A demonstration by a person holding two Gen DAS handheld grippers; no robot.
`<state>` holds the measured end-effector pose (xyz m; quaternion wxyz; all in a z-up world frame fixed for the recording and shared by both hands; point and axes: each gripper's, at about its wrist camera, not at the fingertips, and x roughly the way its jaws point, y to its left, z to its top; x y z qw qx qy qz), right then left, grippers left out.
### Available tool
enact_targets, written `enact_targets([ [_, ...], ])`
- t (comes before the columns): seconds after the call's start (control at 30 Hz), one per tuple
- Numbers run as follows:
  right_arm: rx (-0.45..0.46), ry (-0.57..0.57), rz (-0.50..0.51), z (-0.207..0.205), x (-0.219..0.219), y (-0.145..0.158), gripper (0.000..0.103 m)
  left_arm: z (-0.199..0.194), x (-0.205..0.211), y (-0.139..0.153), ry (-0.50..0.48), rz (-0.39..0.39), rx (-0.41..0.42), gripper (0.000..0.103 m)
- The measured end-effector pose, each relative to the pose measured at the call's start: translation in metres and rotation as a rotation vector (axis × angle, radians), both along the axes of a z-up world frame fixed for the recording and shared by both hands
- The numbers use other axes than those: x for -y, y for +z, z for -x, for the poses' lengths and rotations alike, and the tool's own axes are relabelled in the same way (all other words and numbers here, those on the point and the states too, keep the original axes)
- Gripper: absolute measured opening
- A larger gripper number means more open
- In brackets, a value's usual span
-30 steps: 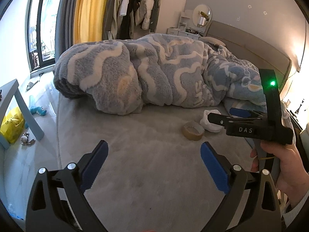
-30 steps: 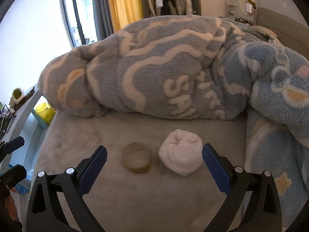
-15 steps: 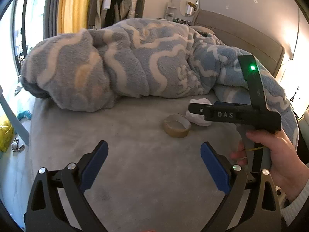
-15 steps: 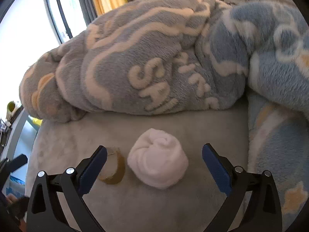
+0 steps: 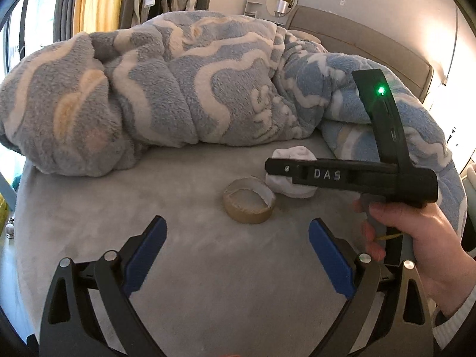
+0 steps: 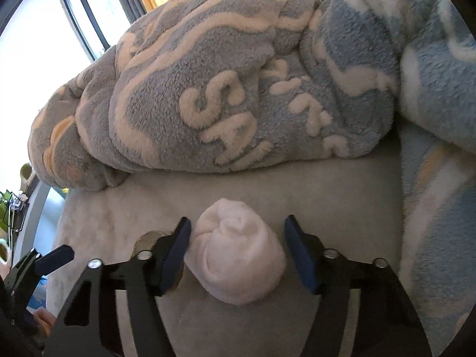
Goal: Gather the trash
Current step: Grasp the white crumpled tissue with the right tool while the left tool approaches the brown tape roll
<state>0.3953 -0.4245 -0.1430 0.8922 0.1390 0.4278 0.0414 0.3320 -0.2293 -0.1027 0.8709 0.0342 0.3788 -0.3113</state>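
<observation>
Early in the task: nothing picked up yet. Right gripper (image 6: 235,235) straddles the white wad (image 6: 238,255) on the bed (image 5: 208,267), jaws apart, not clamped. Tape roll (image 5: 249,200) lies just beside it. Left gripper (image 5: 236,238) hovers w/ jaws wide, empty.

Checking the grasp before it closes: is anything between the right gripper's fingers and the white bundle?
Nothing visible. The right gripper is open with the white bundle between its fingers. The tape roll sits outside the left finger, not in the gap.
</observation>
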Motion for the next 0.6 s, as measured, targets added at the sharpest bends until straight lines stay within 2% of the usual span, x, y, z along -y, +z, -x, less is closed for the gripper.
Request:
enact_targets([
  [0.2,0.004,0.052,0.01,-0.003,-0.006,0.001,0.049,-0.009,0.012,-0.005,0.005,0.013,-0.019,0.097],
  [0.4,0.027,0.051,0.009,-0.003,0.001,0.01,0.047,-0.017,0.024,-0.013,0.014,-0.012,-0.044,0.097],
  [0.6,0.055,0.063,0.015,0.0,0.012,0.021,0.047,-0.026,0.035,-0.02,0.038,-0.036,-0.079,0.085],
])
